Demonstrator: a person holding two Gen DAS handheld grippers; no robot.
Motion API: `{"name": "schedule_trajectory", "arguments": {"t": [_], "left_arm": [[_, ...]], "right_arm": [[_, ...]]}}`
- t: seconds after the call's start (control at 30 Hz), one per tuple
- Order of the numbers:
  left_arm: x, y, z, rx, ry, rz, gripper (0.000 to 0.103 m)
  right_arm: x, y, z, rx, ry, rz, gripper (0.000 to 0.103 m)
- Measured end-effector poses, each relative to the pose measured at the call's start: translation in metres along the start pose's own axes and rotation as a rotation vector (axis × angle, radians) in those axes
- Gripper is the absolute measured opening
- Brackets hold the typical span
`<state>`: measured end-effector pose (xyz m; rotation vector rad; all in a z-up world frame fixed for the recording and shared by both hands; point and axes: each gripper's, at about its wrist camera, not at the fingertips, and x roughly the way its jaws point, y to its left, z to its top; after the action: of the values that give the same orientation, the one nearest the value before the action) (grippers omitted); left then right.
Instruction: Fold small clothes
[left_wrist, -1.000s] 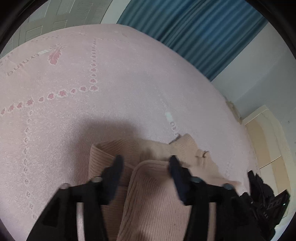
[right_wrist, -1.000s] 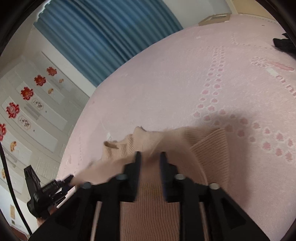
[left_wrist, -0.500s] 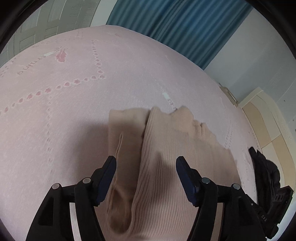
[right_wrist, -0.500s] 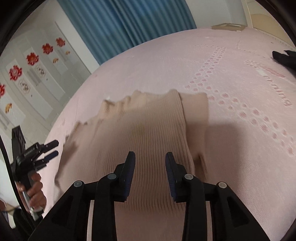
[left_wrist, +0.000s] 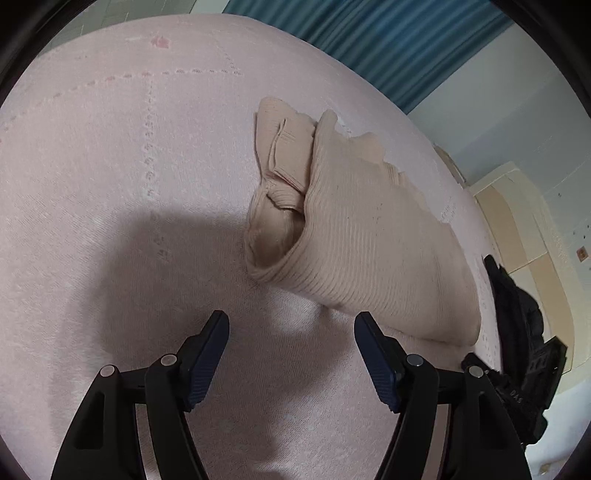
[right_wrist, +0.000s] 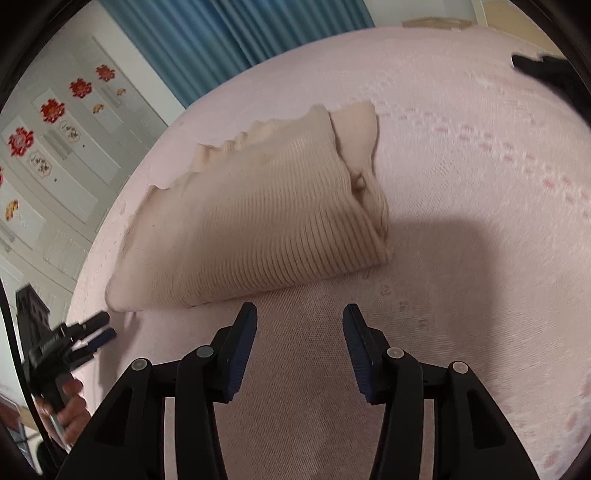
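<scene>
A beige ribbed knit garment (left_wrist: 354, 229) lies folded on the pink bedspread (left_wrist: 110, 184), with a thinner folded layer sticking out at its left side. My left gripper (left_wrist: 291, 325) hovers just short of its near edge. Its jaws are opening and hold nothing. In the right wrist view the same garment (right_wrist: 251, 229) lies ahead. My right gripper (right_wrist: 299, 314) is just in front of its near hem, jaws opening, only bedspread between them. The left gripper (right_wrist: 98, 328) also shows there at the lower left, held by a hand (right_wrist: 62, 402).
The pink bedspread (right_wrist: 461, 184) reaches far beyond the garment on all sides. A black item (right_wrist: 546, 70) lies at its far right. A black shape (left_wrist: 517, 332) sits at the right edge of the left wrist view. Blue curtains (right_wrist: 229, 33) and wardrobe doors (right_wrist: 55, 147) stand behind.
Both grippers carried the garment's edge forward over itself, let go and drew back towards me. The garment now lies folded and free, and both pairs of jaws stand wider.
</scene>
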<state>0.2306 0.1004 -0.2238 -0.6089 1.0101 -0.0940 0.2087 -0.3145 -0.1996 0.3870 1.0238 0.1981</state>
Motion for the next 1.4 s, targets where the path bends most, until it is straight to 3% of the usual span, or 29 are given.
{"name": "schedule_trajectory", "arguments": {"t": [0.17,0.37,0.4,0.43,0.5,0.53,0.87,1.27,1.33,1.37,1.4], "left_arm": [[0.019,0.005,0.019,-0.094,-0.020,-0.097,0.069],[0.030,0.007,0.039,-0.126,-0.052,-0.110,0.066],[0.031,0.006,0.041,-0.125,-0.055,-0.094,0.056],[0.031,0.006,0.044,-0.120,-0.055,-0.055,0.034],[0.034,0.007,0.046,-0.114,-0.028,-0.052,0.015],[0.032,0.008,0.046,-0.118,-0.026,-0.066,0.013],[-0.023,-0.001,0.010,-0.019,-0.050,0.001,0.011],[-0.082,0.017,-0.094,-0.010,-0.021,0.015,0.012],[-0.087,0.019,-0.104,-0.005,-0.021,0.034,0.017],[-0.088,0.020,-0.105,-0.006,-0.015,0.056,0.022],[-0.089,0.021,-0.104,-0.005,-0.007,0.072,0.033]], "right_arm": [[0.011,-0.011,0.008,0.097,-0.032,0.047,0.048],[0.028,-0.027,0.028,0.240,-0.069,0.112,0.048],[0.032,-0.029,0.033,0.260,-0.072,0.114,0.046],[0.035,-0.028,0.038,0.271,-0.067,0.102,0.042],[0.039,-0.028,0.045,0.275,-0.052,0.073,0.011],[0.041,-0.027,0.047,0.275,-0.039,0.082,0.010],[-0.003,-0.013,0.028,0.208,-0.044,0.087,0.009],[-0.076,-0.026,-0.055,0.130,0.010,0.061,0.009],[-0.081,-0.029,-0.066,0.120,0.030,0.038,0.012],[-0.082,-0.030,-0.067,0.104,0.039,0.011,0.018],[-0.086,-0.030,-0.068,0.072,0.037,-0.036,0.022]]}}
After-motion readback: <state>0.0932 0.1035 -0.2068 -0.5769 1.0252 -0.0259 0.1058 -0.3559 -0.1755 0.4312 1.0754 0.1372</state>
